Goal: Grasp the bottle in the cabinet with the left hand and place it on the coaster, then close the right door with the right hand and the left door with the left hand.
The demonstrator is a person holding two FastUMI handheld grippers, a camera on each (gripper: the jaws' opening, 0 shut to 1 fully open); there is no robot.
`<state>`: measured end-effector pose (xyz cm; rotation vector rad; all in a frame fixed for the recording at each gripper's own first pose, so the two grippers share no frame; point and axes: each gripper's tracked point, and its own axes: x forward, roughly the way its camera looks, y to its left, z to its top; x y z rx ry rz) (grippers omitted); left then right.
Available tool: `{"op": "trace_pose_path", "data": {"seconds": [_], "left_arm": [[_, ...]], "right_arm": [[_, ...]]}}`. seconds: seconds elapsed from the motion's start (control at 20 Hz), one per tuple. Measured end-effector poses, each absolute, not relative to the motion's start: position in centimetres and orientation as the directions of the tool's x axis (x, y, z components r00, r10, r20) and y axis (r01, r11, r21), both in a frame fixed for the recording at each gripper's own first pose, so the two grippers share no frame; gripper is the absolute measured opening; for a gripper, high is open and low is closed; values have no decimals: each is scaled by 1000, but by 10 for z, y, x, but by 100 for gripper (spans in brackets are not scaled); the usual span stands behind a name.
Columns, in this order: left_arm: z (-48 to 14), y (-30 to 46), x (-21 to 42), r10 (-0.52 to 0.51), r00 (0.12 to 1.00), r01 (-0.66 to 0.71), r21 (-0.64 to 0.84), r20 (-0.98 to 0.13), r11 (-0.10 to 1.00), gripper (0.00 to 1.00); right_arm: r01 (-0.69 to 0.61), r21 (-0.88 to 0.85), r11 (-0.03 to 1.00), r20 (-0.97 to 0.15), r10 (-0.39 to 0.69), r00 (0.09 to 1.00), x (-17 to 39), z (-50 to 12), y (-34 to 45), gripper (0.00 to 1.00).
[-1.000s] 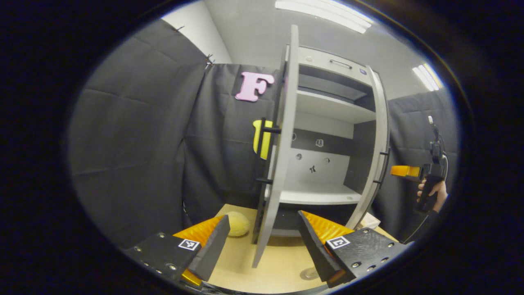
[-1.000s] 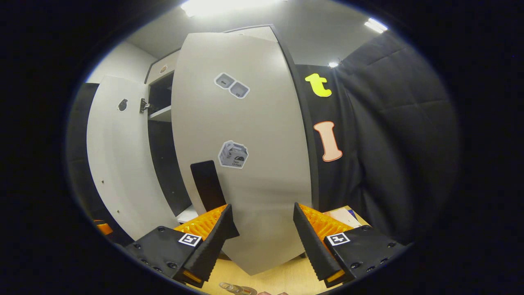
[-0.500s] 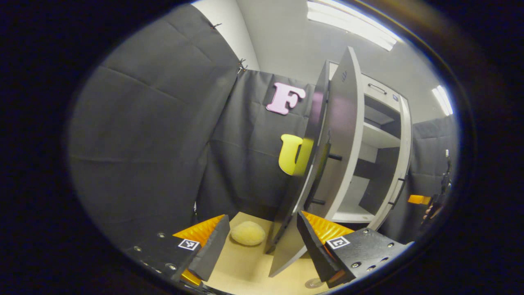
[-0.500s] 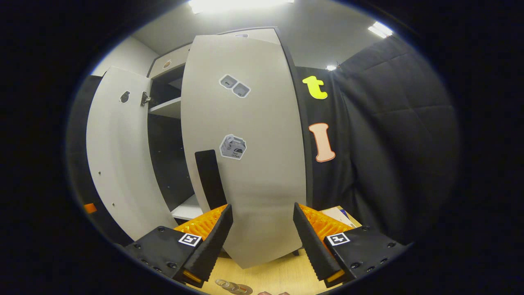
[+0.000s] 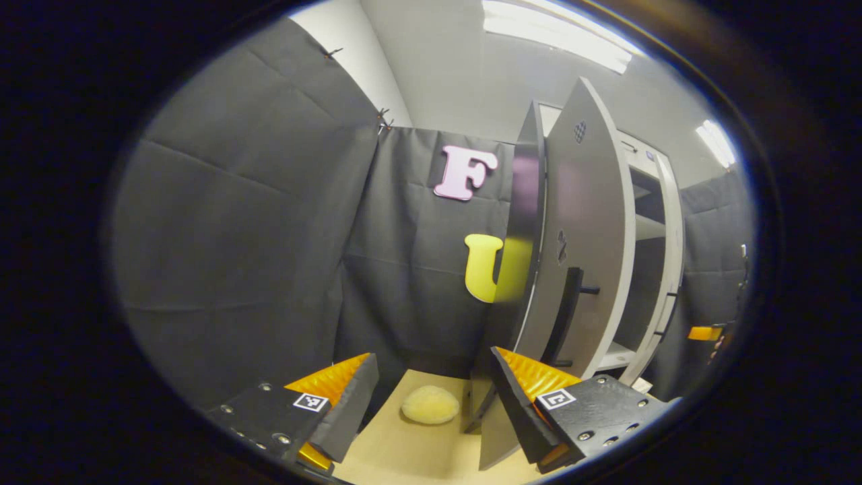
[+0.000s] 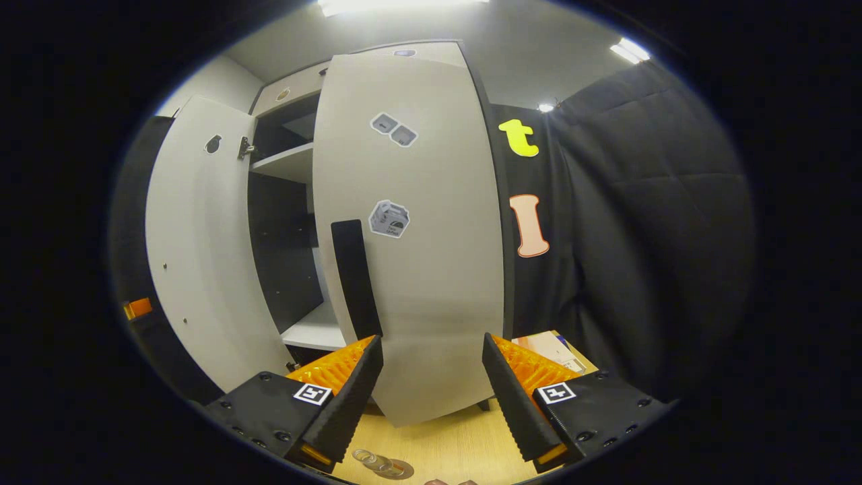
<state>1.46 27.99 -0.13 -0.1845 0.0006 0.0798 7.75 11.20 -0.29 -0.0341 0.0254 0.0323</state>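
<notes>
the cabinet [image 6: 296, 94] stands on the wooden table [image 6: 444, 448] with both doors partly swung, which fits the closing stage of the task. the right door [image 6: 431, 222] fills the middle of the right gripper view, its outer face and dark handle [image 6: 355, 276] toward the right gripper [image 6: 431, 377], whose jaws stand wide apart and hold nothing, probably so the fingers can push the panel flat. the left door [image 5: 586, 236] angles before the left gripper [image 5: 431, 397], likewise wide open and empty, placed at the outer face, likely ready to push. a clear bottle-like thing [image 6: 380, 465] on a round coaster sits at the table's near edge, though it is too cut off to be sure. a yellow sponge-like lump [image 5: 429, 405] lies beside the left door.
</notes>
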Motion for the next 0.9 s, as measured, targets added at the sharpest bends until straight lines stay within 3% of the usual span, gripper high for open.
{"op": "trace_pose_path", "data": {"seconds": [0.45,0.75,0.9], "left_arm": [[36,247,77,-41,998,43,-34,41,999,96],[42,223,111,-105,994,107,-49,38,993,98],[42,220,108,-99,995,101,-50,27,994,94]], "right_arm": [[38,-38,999,-42,-39,998,61,-16,85,95],[84,-10,996,-54,-85,995,59,-23,65,95],[91,5,996,-64,-91,994,60,-29,59,95]]}}
